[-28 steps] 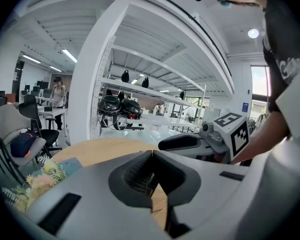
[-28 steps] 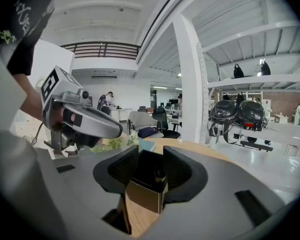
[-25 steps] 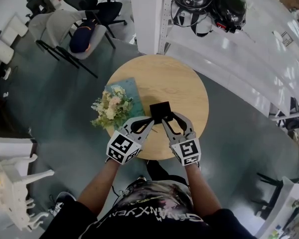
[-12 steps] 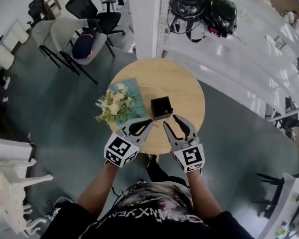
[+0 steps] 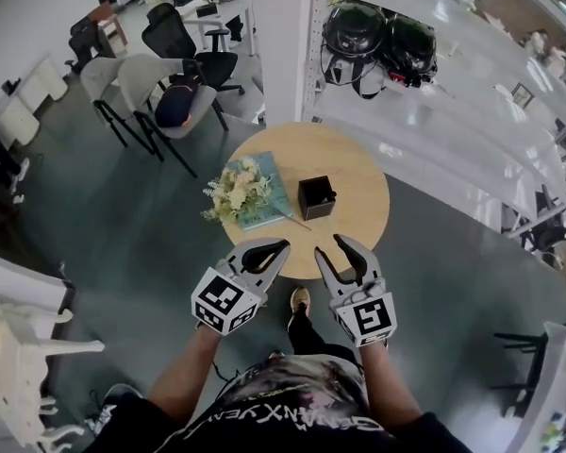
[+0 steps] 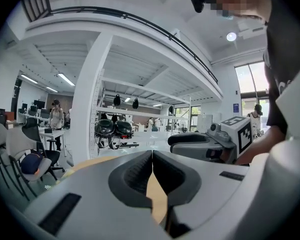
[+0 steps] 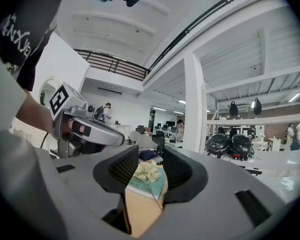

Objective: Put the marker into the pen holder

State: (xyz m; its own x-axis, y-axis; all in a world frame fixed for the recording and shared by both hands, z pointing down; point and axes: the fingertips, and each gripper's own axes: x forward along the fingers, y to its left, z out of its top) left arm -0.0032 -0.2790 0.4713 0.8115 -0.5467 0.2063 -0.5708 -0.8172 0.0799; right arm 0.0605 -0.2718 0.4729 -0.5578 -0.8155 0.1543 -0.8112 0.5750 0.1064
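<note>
Black and square, the pen holder (image 5: 315, 197) stood upright on the round wooden desk (image 5: 358, 173), right of a bunch of pale flowers (image 5: 234, 187) that lay on a teal book (image 5: 267, 210).

1. Left tongs (image 5: 281, 245): closed tip to tip, with nothing between them, as the left gripper view showed.
2. Right tongs (image 5: 328, 245): parted and empty. Through the gap, the right gripper view showed only the flowers, the book and the desk edge.
3. Position: both tongs hung side by side at the near edge of the desk, apart from the pen holder and touching nothing.
4. Marker: no marker lay loose on the desk, and neither pair of tongs carried one. A small pale tip (image 5: 330, 194) showed at the holder's right rim. It was too small to identify, but I judged it to be the marker standing inside.

By that reading, the placing was done. I judged that nothing was left but to confirm that the marker sat fully down in the holder.
</note>
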